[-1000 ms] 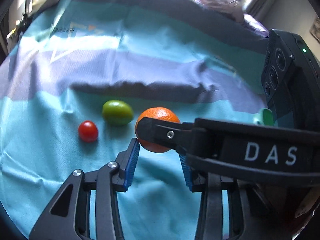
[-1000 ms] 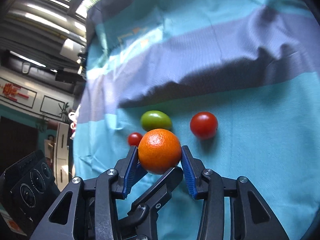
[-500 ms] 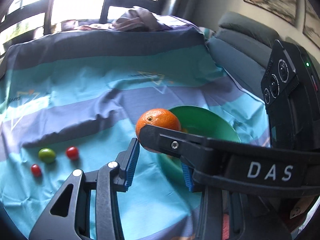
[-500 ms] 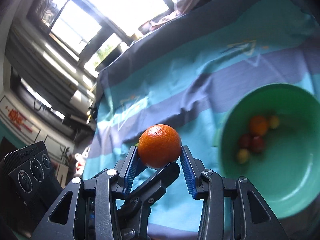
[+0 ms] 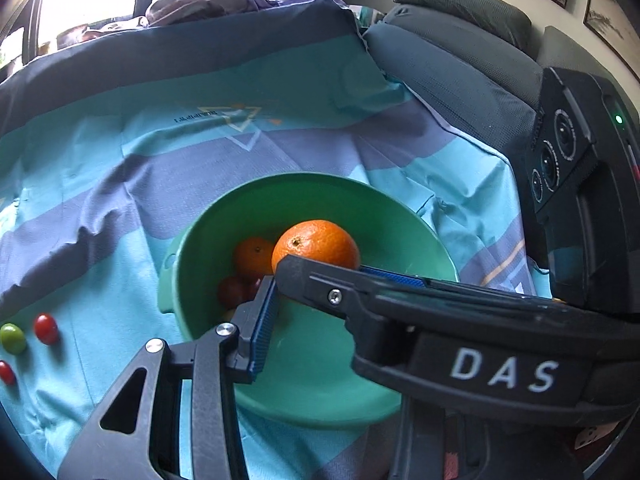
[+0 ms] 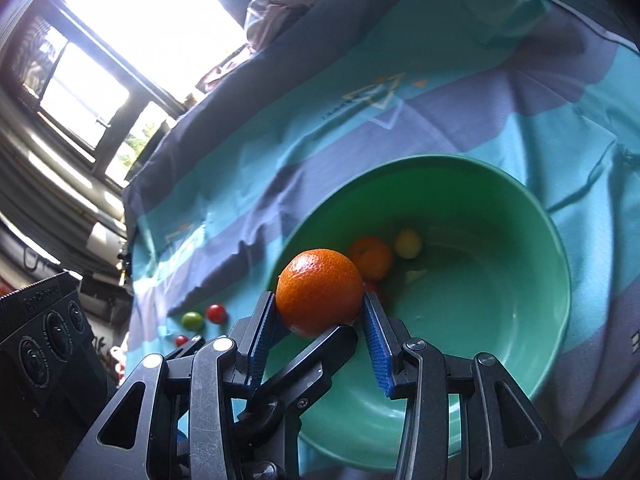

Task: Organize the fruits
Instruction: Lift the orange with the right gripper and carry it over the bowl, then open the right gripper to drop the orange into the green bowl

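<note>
My right gripper [image 6: 320, 326] is shut on a large orange [image 6: 319, 291] and holds it over the near-left rim of the green bowl [image 6: 552, 280]. The orange [image 5: 316, 245] also shows in the left wrist view, above the bowl [image 5: 192, 240]. The bowl holds a smaller orange [image 6: 371, 258], a yellow fruit [image 6: 407, 243] and dark red fruits [image 5: 232, 291]. My left gripper [image 5: 320, 304] is open and empty, crossed under the right gripper; its right finger is hidden behind it. On the cloth lie a green fruit [image 5: 13, 338] and two red tomatoes [image 5: 45, 329].
A striped teal and purple cloth [image 5: 120, 168] covers the surface. A grey sofa back [image 5: 460, 60] stands at the right. Crumpled clothing [image 5: 192, 0] lies at the far edge by the window.
Both grippers moved right, from the loose fruits to above the bowl. The orange stays held in the right gripper. The bowl is now nearer and more central.
</note>
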Action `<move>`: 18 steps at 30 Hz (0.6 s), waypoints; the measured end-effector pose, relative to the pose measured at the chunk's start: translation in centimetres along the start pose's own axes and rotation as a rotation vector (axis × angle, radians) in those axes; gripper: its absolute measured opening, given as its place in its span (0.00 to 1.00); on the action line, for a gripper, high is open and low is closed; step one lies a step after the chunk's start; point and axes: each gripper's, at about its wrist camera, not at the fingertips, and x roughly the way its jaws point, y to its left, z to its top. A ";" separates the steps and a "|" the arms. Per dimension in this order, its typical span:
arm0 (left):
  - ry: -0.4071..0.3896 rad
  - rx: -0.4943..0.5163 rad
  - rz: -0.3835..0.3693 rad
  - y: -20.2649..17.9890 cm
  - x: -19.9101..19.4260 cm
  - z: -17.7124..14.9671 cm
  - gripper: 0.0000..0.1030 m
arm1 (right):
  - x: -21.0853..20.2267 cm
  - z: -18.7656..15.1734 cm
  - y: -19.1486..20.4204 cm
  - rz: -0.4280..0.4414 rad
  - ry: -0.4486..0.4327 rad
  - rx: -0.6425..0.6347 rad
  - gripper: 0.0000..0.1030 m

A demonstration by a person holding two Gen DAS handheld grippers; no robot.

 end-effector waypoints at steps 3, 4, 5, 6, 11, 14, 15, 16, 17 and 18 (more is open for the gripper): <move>0.015 0.009 -0.004 -0.2 0.3 -0.3 0.37 | 0.5 0.0 -0.6 -0.044 0.016 0.005 0.45; 0.015 0.008 -0.006 -0.1 0.3 -0.4 0.37 | 0.6 -0.1 -0.7 -0.059 0.016 0.009 0.45; 0.009 0.002 -0.007 0.0 -0.1 -0.5 0.39 | 0.7 -0.1 -0.8 -0.070 0.006 0.009 0.45; 0.006 -0.001 -0.004 0.2 -0.3 -0.6 0.39 | 0.7 -0.1 -0.7 -0.075 -0.007 0.003 0.44; -0.009 -0.031 0.074 2.1 -2.7 -1.3 0.40 | 0.6 -0.1 0.2 -0.119 -0.085 -0.027 0.45; -0.022 -0.059 0.174 4.3 -4.9 -2.1 0.40 | 1.8 -0.2 1.1 -0.203 -0.096 -0.048 0.45; -0.033 -0.073 0.196 5.2 -5.7 -2.6 0.41 | 2.3 -0.4 1.6 -0.224 -0.096 -0.061 0.45; -0.041 -0.095 0.214 6.1 -6.3 -2.9 0.41 | 2.6 -0.5 1.9 -0.242 -0.098 -0.076 0.45; -0.043 -0.126 0.233 7.2 -7.0 -3.4 0.42 | 3.0 -0.7 2.5 -0.274 -0.103 -0.098 0.45; -0.045 -0.151 0.251 8.2 -7.4 -3.7 0.42 | 3.3 -0.8 2.9 -0.312 -0.111 -0.120 0.45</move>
